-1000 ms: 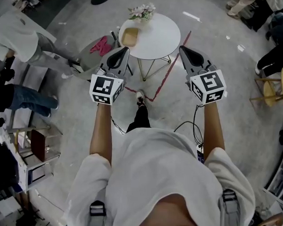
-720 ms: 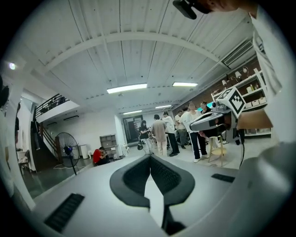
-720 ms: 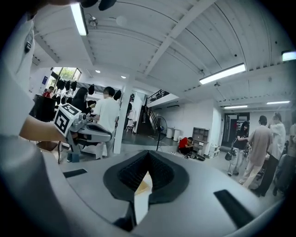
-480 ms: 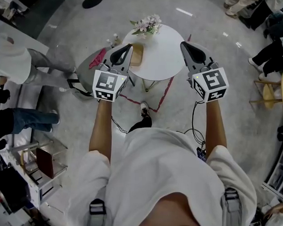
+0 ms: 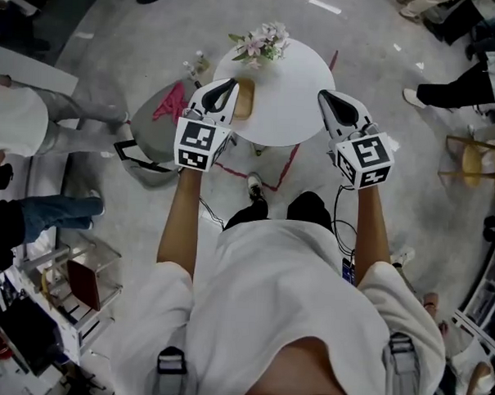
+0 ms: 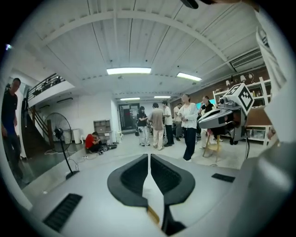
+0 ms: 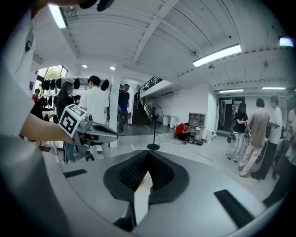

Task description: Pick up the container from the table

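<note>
A tan, shallow container (image 5: pixel 244 99) lies on the left part of the round white table (image 5: pixel 289 88). My left gripper (image 5: pixel 229 86) hangs over the table's left edge with its tip just left of the container, covering part of it. Its jaws are shut with nothing held (image 6: pixel 149 155). My right gripper (image 5: pixel 325 97) hovers at the table's right edge, well away from the container. In the right gripper view its jaws (image 7: pixel 148 152) meet at the tip and hold nothing. Both point forward and slightly down.
A bunch of pink and white flowers (image 5: pixel 263 41) stands at the table's far edge. A grey chair with a pink cloth (image 5: pixel 165 107) sits left of the table. Red tape (image 5: pixel 287 163) marks the floor. A wooden chair (image 5: pixel 472 158) and seated people are at the right.
The person has stepped toward the table. Both grippers have moved forward and a little down, from short of the table to over its left and right edges.
</note>
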Motion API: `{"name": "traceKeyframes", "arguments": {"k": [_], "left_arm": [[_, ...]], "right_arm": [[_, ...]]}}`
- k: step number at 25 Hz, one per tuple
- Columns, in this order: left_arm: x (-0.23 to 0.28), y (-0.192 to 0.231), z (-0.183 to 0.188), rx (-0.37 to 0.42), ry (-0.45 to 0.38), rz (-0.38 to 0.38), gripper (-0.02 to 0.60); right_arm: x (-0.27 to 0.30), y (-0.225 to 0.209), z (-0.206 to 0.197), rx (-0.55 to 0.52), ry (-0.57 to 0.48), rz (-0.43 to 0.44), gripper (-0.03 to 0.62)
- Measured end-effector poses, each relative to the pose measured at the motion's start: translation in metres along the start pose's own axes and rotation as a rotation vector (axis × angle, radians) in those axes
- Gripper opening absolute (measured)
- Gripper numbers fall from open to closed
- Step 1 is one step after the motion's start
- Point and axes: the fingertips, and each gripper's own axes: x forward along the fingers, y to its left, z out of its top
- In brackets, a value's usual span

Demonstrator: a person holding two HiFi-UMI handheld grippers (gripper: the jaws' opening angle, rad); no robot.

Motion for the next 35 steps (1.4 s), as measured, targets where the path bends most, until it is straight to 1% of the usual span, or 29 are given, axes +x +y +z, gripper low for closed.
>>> {"name": "traceKeyframes", "arguments": {"k": [3, 5, 8, 13, 15, 18, 20, 22, 25, 26, 28, 31, 35], "left_arm": [[0.026, -0.012, -0.033, -0.007, 0.104, -0.058, 0.042], [0.043, -0.018, -0.062, -0.028, 0.181, -0.084, 0.094], [0.069, -0.026, -0.110, -0.076, 0.287, -0.110, 0.117], [0.102, -0.042, -0.196, -0.172, 0.460, -0.141, 0.155], [0.111, -0.047, -0.226, -0.178, 0.517, -0.148, 0.160], [0.126, -0.050, -0.266, -0.159, 0.605, -0.162, 0.160], [0.130, -0.056, -0.289, -0.160, 0.668, -0.173, 0.160], [0.134, -0.059, -0.308, -0.175, 0.725, -0.170, 0.158], [0.140, -0.055, -0.330, -0.181, 0.793, -0.136, 0.145], [0.143, -0.053, -0.337, -0.170, 0.814, -0.127, 0.138], [0.146, -0.052, -0.345, -0.122, 0.853, -0.118, 0.119], [0.150, -0.054, -0.346, -0.051, 0.890, -0.138, 0.075], [0.153, -0.056, -0.348, -0.026, 0.937, -0.182, 0.057]], "right_arm": [[0.015, -0.010, -0.024, 0.001, 0.057, 0.012, 0.014], [0.024, -0.016, -0.038, 0.014, 0.083, 0.030, 0.014], [0.036, -0.024, -0.059, 0.051, 0.118, 0.046, 0.014], [0.049, -0.039, -0.107, 0.092, 0.204, 0.064, 0.015], [0.054, -0.042, -0.121, 0.103, 0.231, 0.078, 0.014], [0.062, -0.045, -0.137, 0.093, 0.253, 0.101, 0.014], [0.060, -0.044, -0.146, 0.088, 0.272, 0.118, 0.014], [0.058, -0.045, -0.153, 0.087, 0.290, 0.127, 0.014], [0.060, -0.047, -0.162, 0.077, 0.309, 0.136, 0.014], [0.061, -0.047, -0.165, 0.076, 0.315, 0.141, 0.014], [0.060, -0.047, -0.171, 0.082, 0.324, 0.148, 0.014], [0.058, -0.047, -0.172, 0.104, 0.326, 0.146, 0.014], [0.059, -0.048, -0.173, 0.127, 0.320, 0.132, 0.014]]}}
